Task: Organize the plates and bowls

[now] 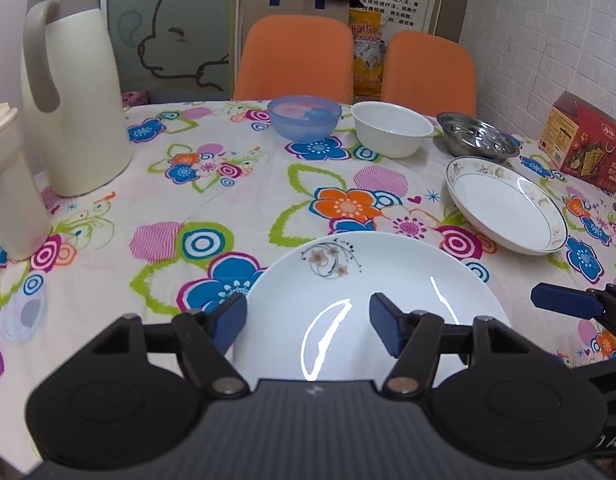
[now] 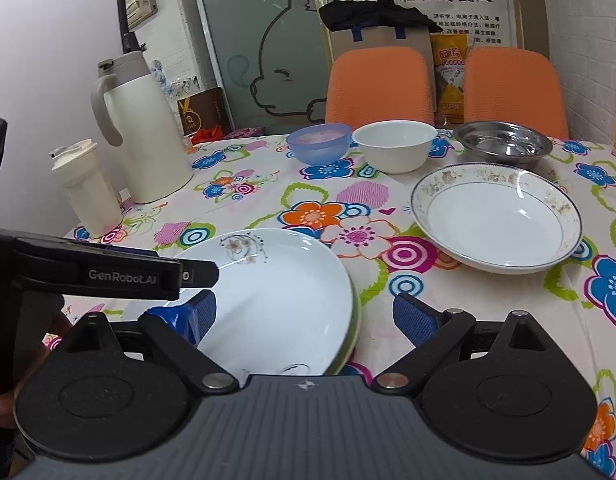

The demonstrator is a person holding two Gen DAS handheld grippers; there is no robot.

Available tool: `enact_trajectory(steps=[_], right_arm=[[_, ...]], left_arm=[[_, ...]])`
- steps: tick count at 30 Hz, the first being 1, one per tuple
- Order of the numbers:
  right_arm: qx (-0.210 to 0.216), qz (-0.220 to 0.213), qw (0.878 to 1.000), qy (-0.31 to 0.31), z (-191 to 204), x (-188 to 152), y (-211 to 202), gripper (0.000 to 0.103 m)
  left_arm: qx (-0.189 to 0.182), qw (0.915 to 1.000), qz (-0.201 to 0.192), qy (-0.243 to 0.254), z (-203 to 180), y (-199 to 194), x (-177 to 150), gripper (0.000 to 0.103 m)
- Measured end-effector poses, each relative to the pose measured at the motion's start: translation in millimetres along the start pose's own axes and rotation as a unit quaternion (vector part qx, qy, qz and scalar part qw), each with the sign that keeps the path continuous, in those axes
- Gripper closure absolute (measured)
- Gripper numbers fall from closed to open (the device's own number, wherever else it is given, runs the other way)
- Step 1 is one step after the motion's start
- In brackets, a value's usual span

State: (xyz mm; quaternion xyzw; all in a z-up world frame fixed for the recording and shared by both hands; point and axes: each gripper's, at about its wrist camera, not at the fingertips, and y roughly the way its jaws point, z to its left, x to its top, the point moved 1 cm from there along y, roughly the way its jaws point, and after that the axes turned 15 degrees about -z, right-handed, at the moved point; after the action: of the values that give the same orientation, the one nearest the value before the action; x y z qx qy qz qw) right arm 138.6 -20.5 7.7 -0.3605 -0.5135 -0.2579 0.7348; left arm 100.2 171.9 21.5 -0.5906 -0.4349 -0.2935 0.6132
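Left wrist view shows the left gripper (image 1: pixel 308 322) level and low over the near edge of the tabletop (image 1: pixel 236 208), fingers spread above the white flowered plate (image 1: pixel 347 280), gripping nothing. Right wrist view shows the right gripper (image 2: pixel 304 320) beside it, spread wide astride that plate's right rim. Along the far edge stand a blue bowl (image 2: pixel 319 143), white bowl (image 2: pixel 395 145) and steel bowl (image 2: pixel 503 144), with a patterned-rim plate (image 2: pixel 496 216) nearer.

Both grippers gaping wide.
Left gripper (image 1: pixel 308 324) and right gripper (image 2: pixel 304 320) are hovering low, side by side, jaws spread, gripping nothing.
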Motion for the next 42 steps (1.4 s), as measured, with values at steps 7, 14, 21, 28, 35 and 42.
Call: enact_trajectory(steps=[7, 14, 21, 28, 35, 42], right_arm=[[-0.053, -0.018, 0.997, 0.046, -55, 5, -18, 0.02], [-0.095, -0.027, 0.992, 0.081, -105, 7, -27, 0.02], [-0.118, -0.032, 0.988, 0.098, -141, 11, -24, 0.02], [-0.121, -0.029, 0.986, 0.114, -166, 17, -9, 0.02], [-0.118, -0.018, 0.991, 0.063, -179, 44, 34, 0.02], [-0.141, 0.041, 0.989, 0.027, -192, 39, 72, 0.02]], left_arm=[[-0.006, 0.9998, 0.001, 0.021, -26, 8, 7, 0.036], [-0.023, 0.9987, 0.012, 0.045, -59, 29, 17, 0.035], [-0.034, 0.9967, 0.025, 0.069, -82, 50, 26, 0.034], [-0.038, 0.9951, 0.054, 0.074, -88, 73, 34, 0.033], [-0.087, 0.991, 0.101, 0.014, -96, 126, 66, 0.032], [-0.102, 0.9873, 0.12, 0.022, -125, 178, 81, 0.032]])
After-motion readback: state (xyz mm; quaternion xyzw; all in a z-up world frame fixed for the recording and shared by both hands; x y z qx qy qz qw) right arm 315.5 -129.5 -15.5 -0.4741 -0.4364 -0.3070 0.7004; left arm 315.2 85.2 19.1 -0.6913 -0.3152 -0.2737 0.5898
